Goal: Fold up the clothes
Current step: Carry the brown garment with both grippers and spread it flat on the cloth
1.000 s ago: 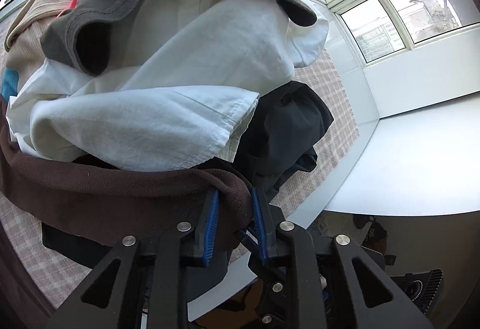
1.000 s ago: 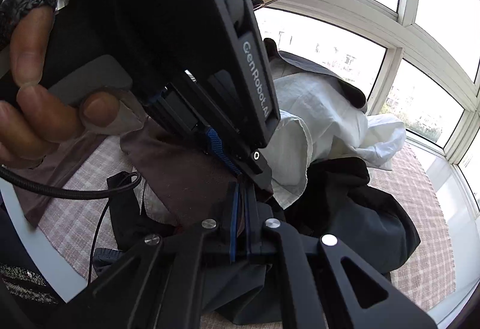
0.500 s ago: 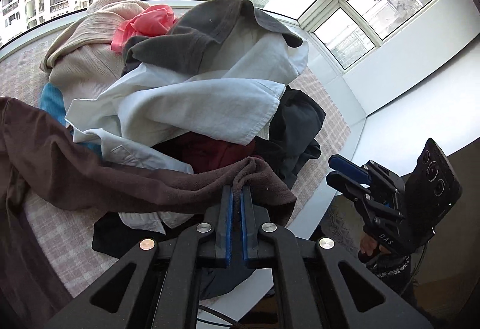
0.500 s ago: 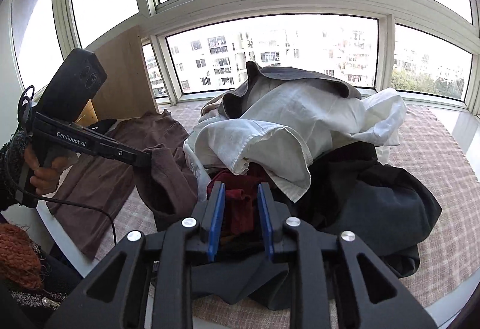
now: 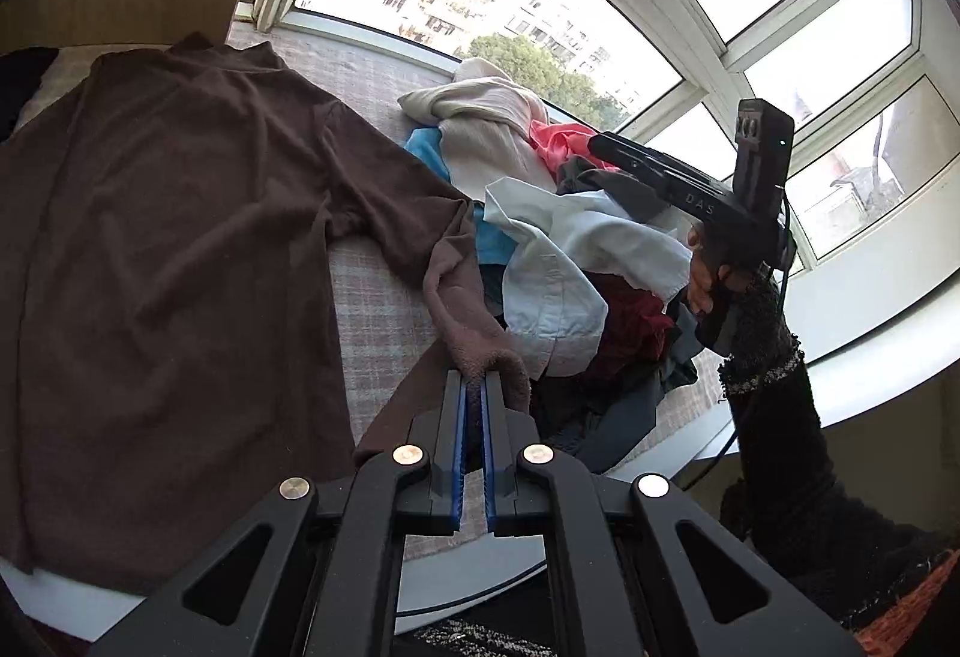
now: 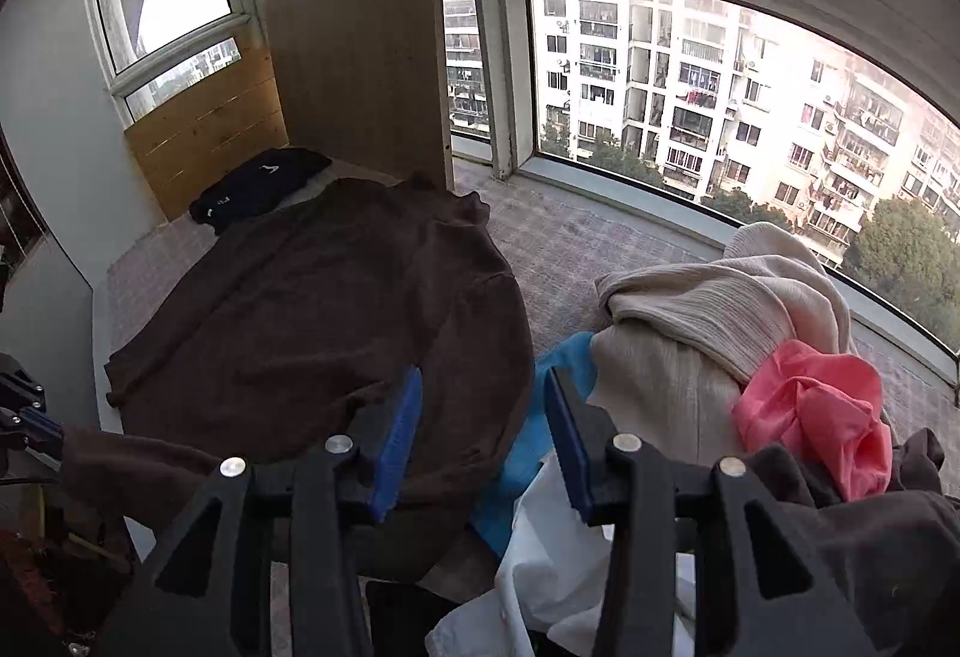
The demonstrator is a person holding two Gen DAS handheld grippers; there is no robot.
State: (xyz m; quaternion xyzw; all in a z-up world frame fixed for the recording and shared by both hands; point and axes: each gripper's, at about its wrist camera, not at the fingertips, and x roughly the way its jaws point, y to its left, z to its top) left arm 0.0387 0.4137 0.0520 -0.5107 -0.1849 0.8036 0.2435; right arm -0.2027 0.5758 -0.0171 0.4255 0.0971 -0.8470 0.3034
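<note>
Beside the clothes pile [image 5: 558, 261], on its window-frame side, the brown shirt [image 5: 168, 297] lies spread almost flat on the checked cloth [image 5: 372, 309] of the table. One long sleeve [image 5: 462, 321] runs from the shirt toward the near edge, along the foot of the pile. The left gripper [image 5: 474, 387] is clamped on the cuff of this sleeve, with its fingers pressed together on the fabric. The right gripper [image 6: 480, 417] hovers over the shirt's edge nearest the pile, fingers apart and holding nothing. The shirt looks soft, limp and light, so it probably sags and wrinkles when lifted. I think the better holds are seams, the cuff, the shoulder or the hem corners, not the middle.
</note>
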